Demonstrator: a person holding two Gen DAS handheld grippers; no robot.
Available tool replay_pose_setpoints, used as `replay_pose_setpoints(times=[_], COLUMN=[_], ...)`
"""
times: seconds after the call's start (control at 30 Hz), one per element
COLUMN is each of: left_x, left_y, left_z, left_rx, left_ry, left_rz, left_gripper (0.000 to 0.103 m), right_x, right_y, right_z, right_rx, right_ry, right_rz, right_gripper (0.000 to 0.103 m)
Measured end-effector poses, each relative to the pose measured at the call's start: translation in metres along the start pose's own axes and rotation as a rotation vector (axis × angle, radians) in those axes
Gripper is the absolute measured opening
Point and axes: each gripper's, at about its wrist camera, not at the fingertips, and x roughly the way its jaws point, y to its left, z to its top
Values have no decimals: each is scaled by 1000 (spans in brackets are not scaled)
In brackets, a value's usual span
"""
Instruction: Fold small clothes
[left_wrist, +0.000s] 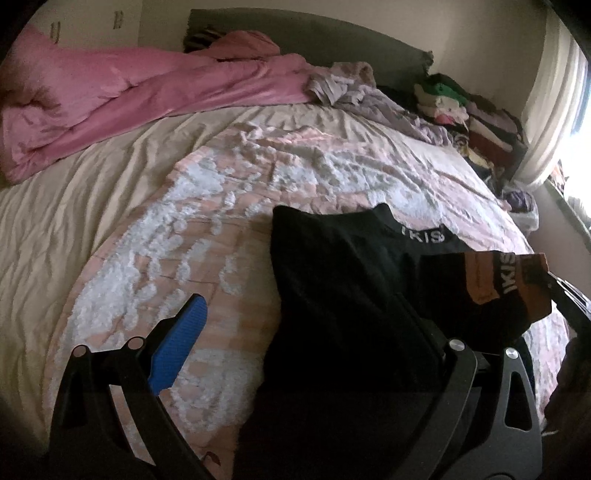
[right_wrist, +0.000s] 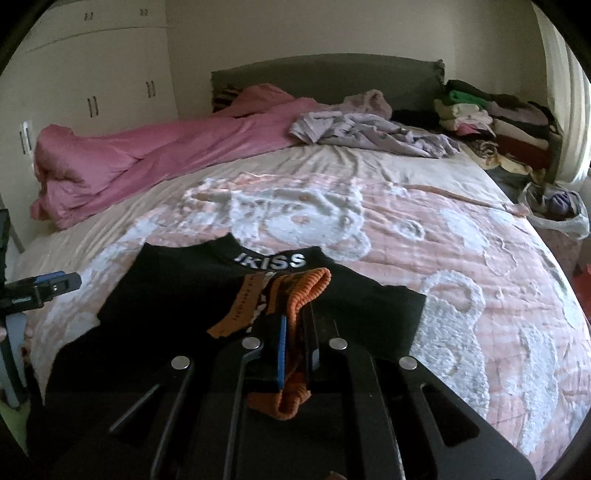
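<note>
A small black garment (right_wrist: 177, 295) with a white-lettered waistband (right_wrist: 273, 260) lies on the pink and white bedspread (right_wrist: 461, 236). My right gripper (right_wrist: 295, 317) is shut on the garment's orange ribbed band (right_wrist: 310, 284), holding that edge lifted over the black cloth. In the left wrist view the lifted orange and black band (left_wrist: 491, 280) hangs at the right, with the right gripper (left_wrist: 565, 295) behind it. My left gripper (left_wrist: 299, 306) stands wide open. Its blue-padded finger (left_wrist: 181, 339) is over the bedspread, left of the black garment (left_wrist: 332, 295), which covers its other finger.
A rolled pink duvet (right_wrist: 147, 158) lies across the bed's far left and crumpled lilac clothes (right_wrist: 369, 129) at the far middle. Stacked folded clothes (right_wrist: 476, 110) sit at the far right by the headboard. A plastic bag (right_wrist: 557, 210) is off the bed's right edge. Wardrobes (right_wrist: 92, 74) stand at the left.
</note>
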Motion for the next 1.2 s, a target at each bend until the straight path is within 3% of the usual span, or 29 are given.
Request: replay_pose_setpoints(times=[0.5, 0.57, 0.63, 0.93, 1.1, 1.2], left_x=[46, 50, 54, 63, 74, 79], left_y=[-67, -70, -72, -72, -76, -76], left_z=[7, 7, 5, -5, -14, -20], left_rx=[162, 165, 167, 176, 214, 238], left_ry=[50, 59, 65, 84, 118, 134], left_rz=[-20, -17, -15, -6, 25, 41], left_gripper=[91, 91, 91, 91, 91, 91], right_x=[9, 9, 5, 1, 10, 19], right_y=[-8, -9, -12, -11, 11, 23], right_z=[-7, -7, -7, -10, -19, -25], right_rx=[5, 5, 14, 6, -59, -89], right_ry=[25, 30, 22, 23, 85, 124], right_rz=[-16, -34, -54, -48, 39, 65], right_gripper=[7, 14, 34, 36, 46, 46])
